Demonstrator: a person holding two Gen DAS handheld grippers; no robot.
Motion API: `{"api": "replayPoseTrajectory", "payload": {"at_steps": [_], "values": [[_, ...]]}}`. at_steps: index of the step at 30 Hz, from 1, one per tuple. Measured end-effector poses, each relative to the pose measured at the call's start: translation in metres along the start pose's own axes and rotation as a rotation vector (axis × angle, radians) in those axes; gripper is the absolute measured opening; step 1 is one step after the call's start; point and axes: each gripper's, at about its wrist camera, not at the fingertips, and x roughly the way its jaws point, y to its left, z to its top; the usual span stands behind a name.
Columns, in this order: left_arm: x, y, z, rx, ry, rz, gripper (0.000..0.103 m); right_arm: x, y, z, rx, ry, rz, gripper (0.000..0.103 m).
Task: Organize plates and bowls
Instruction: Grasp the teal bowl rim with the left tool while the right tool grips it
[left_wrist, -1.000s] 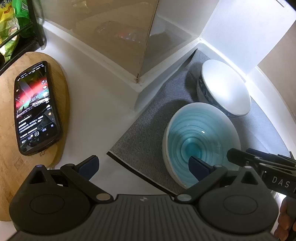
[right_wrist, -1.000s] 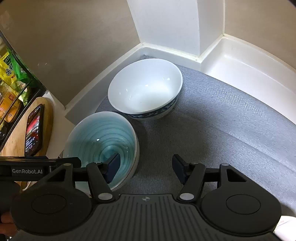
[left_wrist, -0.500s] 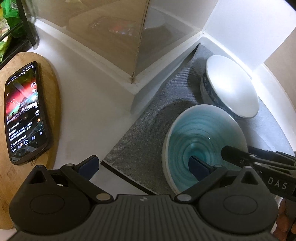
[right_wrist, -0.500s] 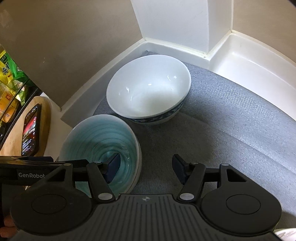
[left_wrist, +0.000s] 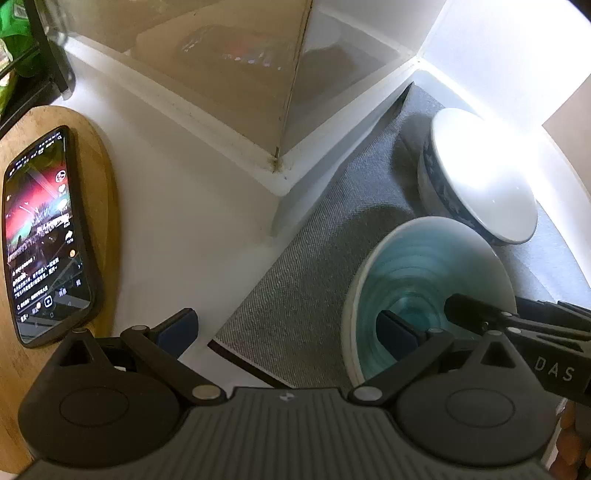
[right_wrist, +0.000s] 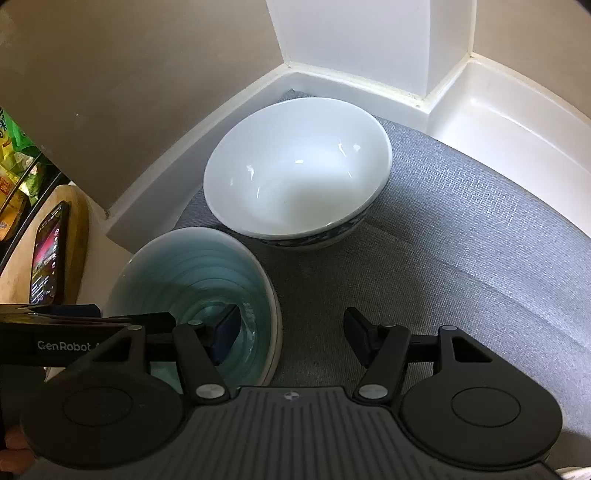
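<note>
A home kitchen corner: white counter (left_wrist: 177, 206) meeting beige wall, a grey mat (right_wrist: 461, 236) ahead of the claw bearing two bowls (right_wrist: 295, 177), a board (left_wrist: 107, 192) with phone (left_wrist: 40, 236) to its left.

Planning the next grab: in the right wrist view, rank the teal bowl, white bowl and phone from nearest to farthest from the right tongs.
1. Teal bowl: the right tongs straddle its near rim, left finger inside.
2. White bowl: straight ahead on the grey mat, behind the teal one.
3. Phone: far left, on the wooden board, off the mat.
</note>
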Motion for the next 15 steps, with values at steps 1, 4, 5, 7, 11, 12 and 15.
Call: {"api": "replayPoseTrajectory", "payload": {"at_steps": [1,4,5,7,11,12,15], "values": [[0.0,0.0,0.0,0.001,-0.001,0.001,0.103,0.001,0.0,0.0,0.001,0.0,-0.002,0.065],[0.001,0.0,0.001,0.011,-0.005,0.006,0.103,0.003,0.0,0.002,-0.004,0.0,-0.009,0.064],[0.001,-0.001,0.001,0.014,-0.007,0.008,0.103,0.003,0.0,0.002,-0.006,0.0,-0.01,0.064],[0.002,-0.002,0.001,0.02,-0.008,0.012,0.103,0.004,0.0,0.002,-0.008,0.0,-0.013,0.064],[0.003,-0.005,0.002,0.043,-0.01,0.01,0.101,0.005,0.0,0.002,-0.021,-0.002,-0.016,0.061],[0.001,-0.007,0.0,0.055,-0.017,0.005,0.099,0.004,0.001,0.001,-0.03,-0.003,-0.016,0.051],[-0.006,-0.015,-0.003,0.108,-0.047,-0.004,0.079,0.002,0.002,0.0,-0.031,0.003,0.035,0.024]]}}
